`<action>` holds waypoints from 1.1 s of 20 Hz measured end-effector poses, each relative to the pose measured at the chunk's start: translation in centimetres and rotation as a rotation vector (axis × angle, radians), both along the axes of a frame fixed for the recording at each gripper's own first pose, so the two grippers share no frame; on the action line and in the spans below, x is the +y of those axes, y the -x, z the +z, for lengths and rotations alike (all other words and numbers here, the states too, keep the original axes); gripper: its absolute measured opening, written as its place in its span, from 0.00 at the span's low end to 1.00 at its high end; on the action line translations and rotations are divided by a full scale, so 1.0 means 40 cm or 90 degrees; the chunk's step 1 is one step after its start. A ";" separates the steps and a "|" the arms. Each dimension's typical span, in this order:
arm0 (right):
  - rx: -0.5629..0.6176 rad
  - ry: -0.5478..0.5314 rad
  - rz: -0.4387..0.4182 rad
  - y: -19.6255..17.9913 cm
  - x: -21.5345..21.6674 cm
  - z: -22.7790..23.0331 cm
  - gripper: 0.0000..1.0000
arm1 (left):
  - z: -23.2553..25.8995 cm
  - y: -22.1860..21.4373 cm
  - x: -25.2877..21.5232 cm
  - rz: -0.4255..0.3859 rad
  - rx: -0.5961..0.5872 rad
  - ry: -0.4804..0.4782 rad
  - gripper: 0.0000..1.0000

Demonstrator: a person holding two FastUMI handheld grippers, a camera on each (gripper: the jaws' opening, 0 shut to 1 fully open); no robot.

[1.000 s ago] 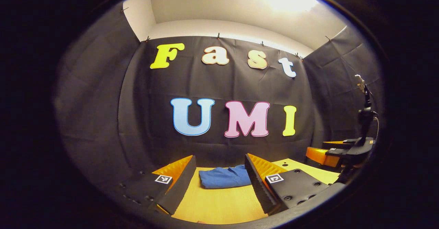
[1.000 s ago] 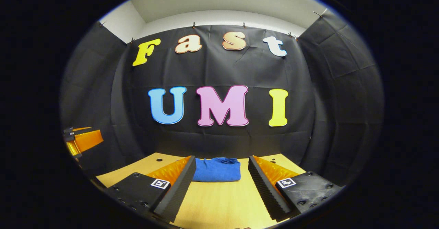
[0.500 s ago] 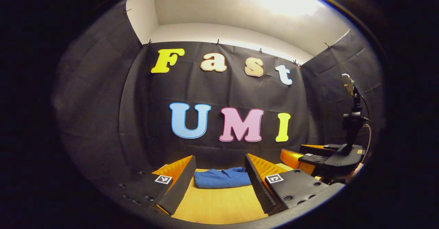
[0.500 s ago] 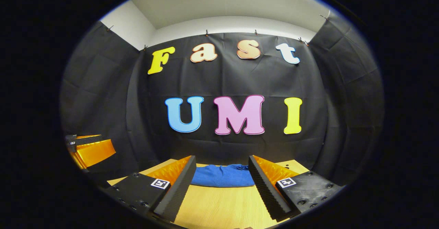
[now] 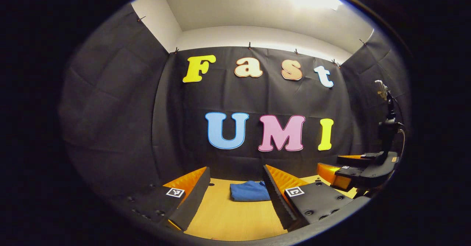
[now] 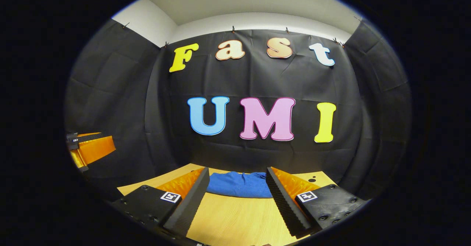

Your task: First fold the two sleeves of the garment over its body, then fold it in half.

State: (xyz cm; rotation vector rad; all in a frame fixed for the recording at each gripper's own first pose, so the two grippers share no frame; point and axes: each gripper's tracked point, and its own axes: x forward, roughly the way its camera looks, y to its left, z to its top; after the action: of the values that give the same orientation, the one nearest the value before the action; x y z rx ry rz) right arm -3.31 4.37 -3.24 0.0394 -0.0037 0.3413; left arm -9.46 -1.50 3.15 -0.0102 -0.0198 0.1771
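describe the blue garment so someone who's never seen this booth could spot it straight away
Start at the wooden table in front of the black cloth wall. Near its far edge, close under that wall, lies the blue garment, folded into a compact flat bundle; in the left gripper view it is the blue garment between the open fingers. It is the one soft blue thing on the bare wood.

Wooden table (image 5: 224,220), light yellow top with fine grain, set against the booth's black cloth wall; a few small dark holes near the far edge; bearing one blue garment (image 5: 249,191), folded into a compact bundle, lying flat toward the far side, seen also in the right gripper view (image 6: 239,184).
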 end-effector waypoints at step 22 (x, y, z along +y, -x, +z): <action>0.022 0.000 -0.005 -0.020 0.058 -0.032 0.98 | -0.012 -0.005 0.021 0.020 0.017 0.006 0.80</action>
State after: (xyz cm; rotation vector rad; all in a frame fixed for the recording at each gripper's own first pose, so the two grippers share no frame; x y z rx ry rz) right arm -2.53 6.70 -4.51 0.0461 0.0308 0.3323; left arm -9.28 -0.66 2.66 -0.0171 0.0071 0.2085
